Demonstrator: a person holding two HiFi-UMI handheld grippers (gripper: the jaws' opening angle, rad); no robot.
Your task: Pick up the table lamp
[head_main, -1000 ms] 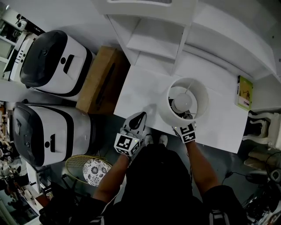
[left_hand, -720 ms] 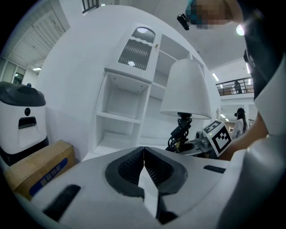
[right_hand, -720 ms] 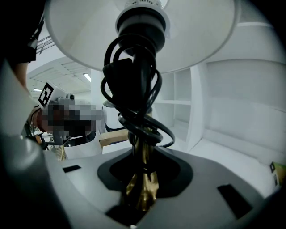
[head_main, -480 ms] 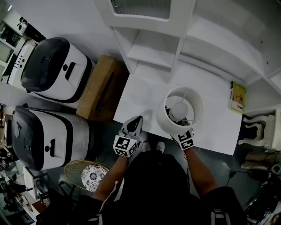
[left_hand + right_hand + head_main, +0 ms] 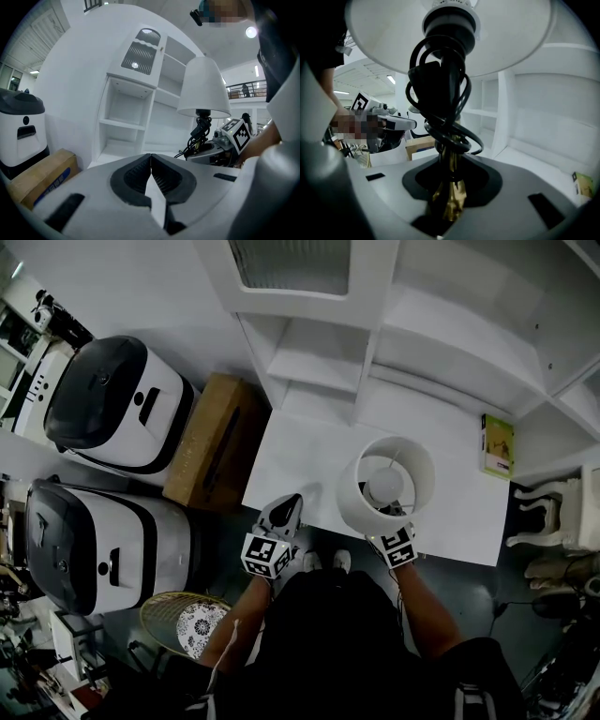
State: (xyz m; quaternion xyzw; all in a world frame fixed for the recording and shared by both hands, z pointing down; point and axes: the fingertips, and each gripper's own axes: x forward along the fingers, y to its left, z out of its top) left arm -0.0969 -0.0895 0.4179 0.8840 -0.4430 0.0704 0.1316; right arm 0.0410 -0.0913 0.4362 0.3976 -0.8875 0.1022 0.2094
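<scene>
- The lamp point(image 5: 384, 486) stands upright over the desk's point(image 5: 300, 451) front edge, right of the middle. From above, its white shade point(image 5: 352, 495) opens toward the camera and the bulb shows inside.
- The right gripper point(image 5: 392, 526) reaches in under the shade from the front edge. Its own view shows the jaws clamped on the lamp's brass stem point(image 5: 449, 197).
- A black cord point(image 5: 440, 98) is wound in loops round the stem, just above the jaws and below the socket.
- The lamp's foot is hidden in every view, so I cannot tell whether it touches the desk.
- The left gripper point(image 5: 289, 502) is at the front edge, near the front left corner, well apart from the lamp. It points toward the back of the desk.
- Its jaws are together with nothing between them point(image 5: 151, 161). Beyond them the lamp point(image 5: 204, 86) shows to the right, with the right gripper point(image 5: 220, 147) under the shade.
- White shelves point(image 5: 319, 343) rise along the desk's back edge.
- A small green box point(image 5: 497, 446) lies near the back right corner.
- A cardboard box point(image 5: 220, 442) sits against the desk's left edge.
- Two white machines with dark lids, one point(image 5: 112, 399) behind the other point(image 5: 94, 540), stand left of the cardboard box.
</scene>
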